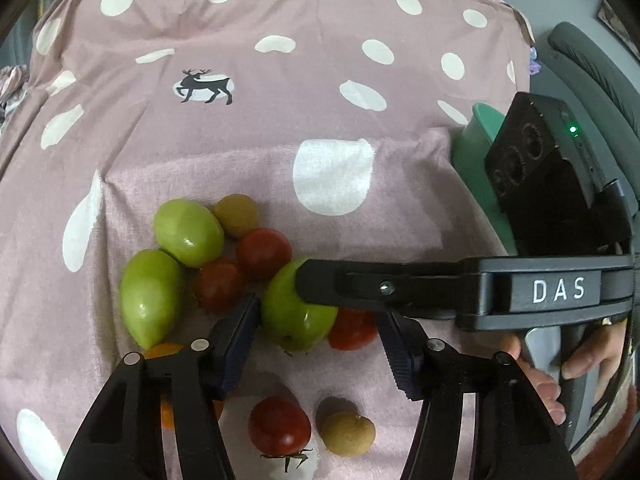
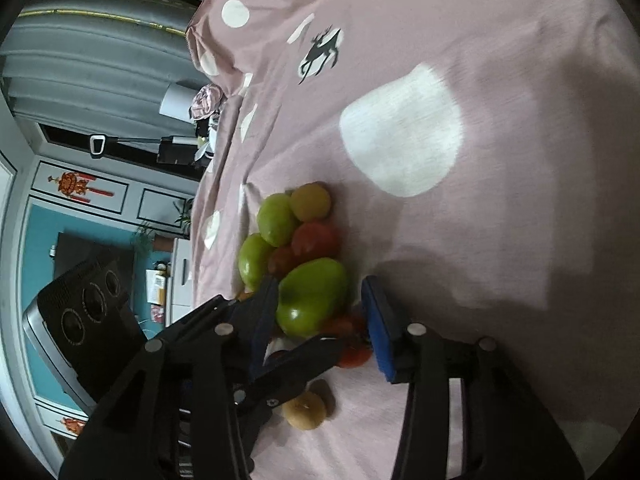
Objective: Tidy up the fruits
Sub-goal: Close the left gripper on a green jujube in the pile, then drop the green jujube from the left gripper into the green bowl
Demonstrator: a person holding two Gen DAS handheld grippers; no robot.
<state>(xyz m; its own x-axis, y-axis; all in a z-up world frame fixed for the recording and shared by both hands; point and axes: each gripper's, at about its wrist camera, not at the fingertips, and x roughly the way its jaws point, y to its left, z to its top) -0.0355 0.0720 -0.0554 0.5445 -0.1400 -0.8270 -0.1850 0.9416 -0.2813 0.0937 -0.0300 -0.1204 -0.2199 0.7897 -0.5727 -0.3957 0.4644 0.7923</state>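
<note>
The green fruit (image 1: 298, 316) sits between both tools' fingers.

A pink cloth (image 1: 248, 136) with white dots covers the surface — one dot carries a dark deer print (image 1: 206, 86). A green container (image 1: 478, 160) sits at the cloth's right edge, partly hidden. In the right wrist view, grey curtains (image 2: 96, 60) hang beyond the cloth, a red ornament (image 2: 74, 186) hangs on a white panelled door — beside it a teal wall (image 2: 38, 248) and a potted plant (image 2: 146, 238).
</note>
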